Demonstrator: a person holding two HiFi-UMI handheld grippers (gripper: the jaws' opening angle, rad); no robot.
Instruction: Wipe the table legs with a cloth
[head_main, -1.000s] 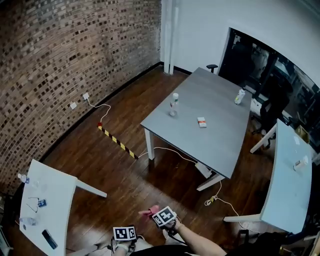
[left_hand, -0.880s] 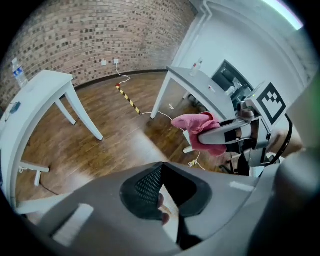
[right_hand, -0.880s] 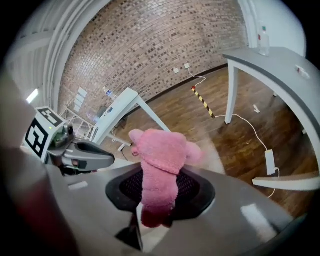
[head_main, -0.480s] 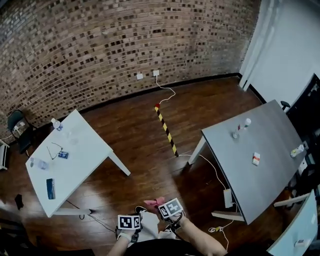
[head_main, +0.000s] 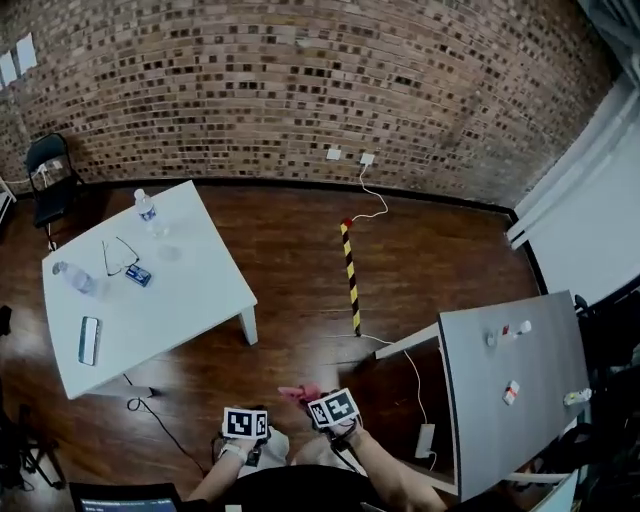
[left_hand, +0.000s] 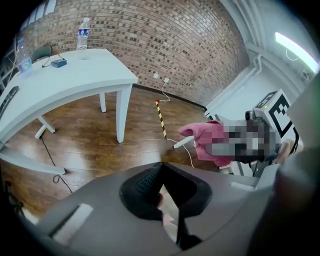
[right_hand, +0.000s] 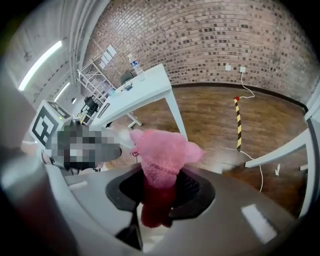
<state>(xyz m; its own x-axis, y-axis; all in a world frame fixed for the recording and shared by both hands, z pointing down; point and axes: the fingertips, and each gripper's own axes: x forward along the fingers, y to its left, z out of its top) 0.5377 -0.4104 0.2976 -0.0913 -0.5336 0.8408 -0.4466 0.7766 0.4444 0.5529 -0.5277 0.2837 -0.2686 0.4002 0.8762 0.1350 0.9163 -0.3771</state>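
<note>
Pink cloth (right_hand: 165, 150) clamped in right hand-held gripper (right_hand: 160, 175), white table (head_main: 190, 295) nearby

The left gripper (left_hand: 159, 172) and right gripper (right_hand: 161, 182) are held low, side by side and close in front of the body, both pointed steeply downward. The left jaws are noted as drawn together with nothing between them. The right jaws are clamped on a pink cloth (right_hand: 162, 150) and kept apart by its bulk.
</note>
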